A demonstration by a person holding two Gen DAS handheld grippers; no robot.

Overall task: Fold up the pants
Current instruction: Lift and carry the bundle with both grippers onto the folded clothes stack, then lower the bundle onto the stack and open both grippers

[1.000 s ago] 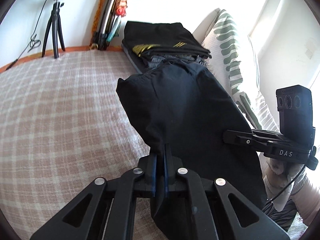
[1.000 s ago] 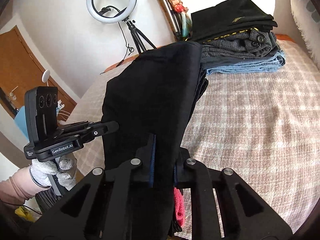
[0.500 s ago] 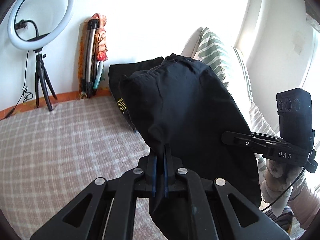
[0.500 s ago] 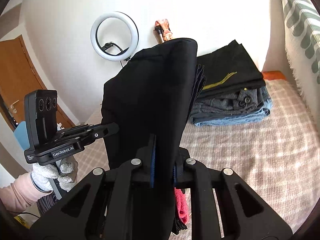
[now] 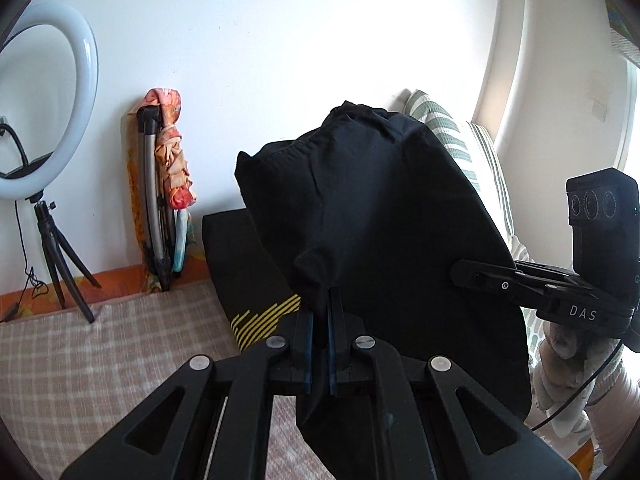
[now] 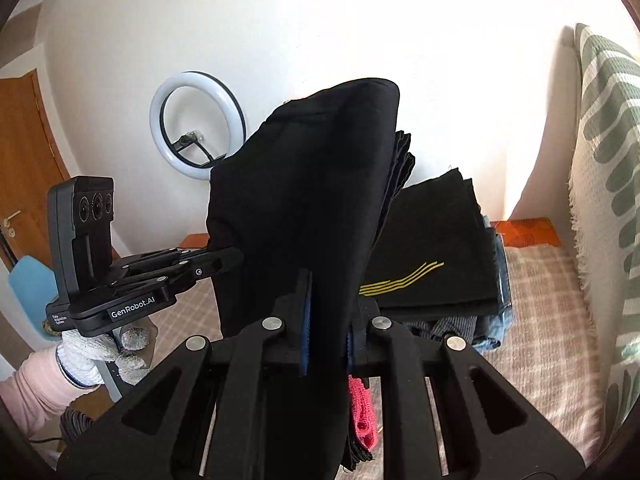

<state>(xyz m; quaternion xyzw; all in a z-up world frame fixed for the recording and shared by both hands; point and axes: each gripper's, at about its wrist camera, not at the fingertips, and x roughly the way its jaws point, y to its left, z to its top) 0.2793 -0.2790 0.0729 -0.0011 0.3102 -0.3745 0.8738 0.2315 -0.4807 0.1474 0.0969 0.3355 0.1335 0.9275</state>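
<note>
Ring light (image 5: pixel 60 108) on black tripod (image 5: pixel 56 264) against white wall. Folded frame (image 5: pixel 154 208) with orange patterned cloth leans in corner beside it. Checked beige bedcover (image 5: pixel 100 360). Stack of folded clothes (image 6: pixel 436 256): black piece with yellow stripes on top, grey and denim beneath. Green-striped cushion (image 6: pixel 604 128) upright at right. Wooden door (image 6: pixel 24 168) far left.

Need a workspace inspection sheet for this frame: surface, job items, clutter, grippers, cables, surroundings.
Surface: plaid bed cover, bare at left.
Job's things: black pants held up off the bed between both grippers; stack of folded clothes behind.
Clutter: red cloth under the right gripper.
Grippers: left gripper shut on a bunched pants edge; right gripper shut on a thicker fold; gloved hand holds the left one.
Cables: ring light lead hangs down the wall.
Surroundings: white wall, wooden door, striped cushion.
</note>
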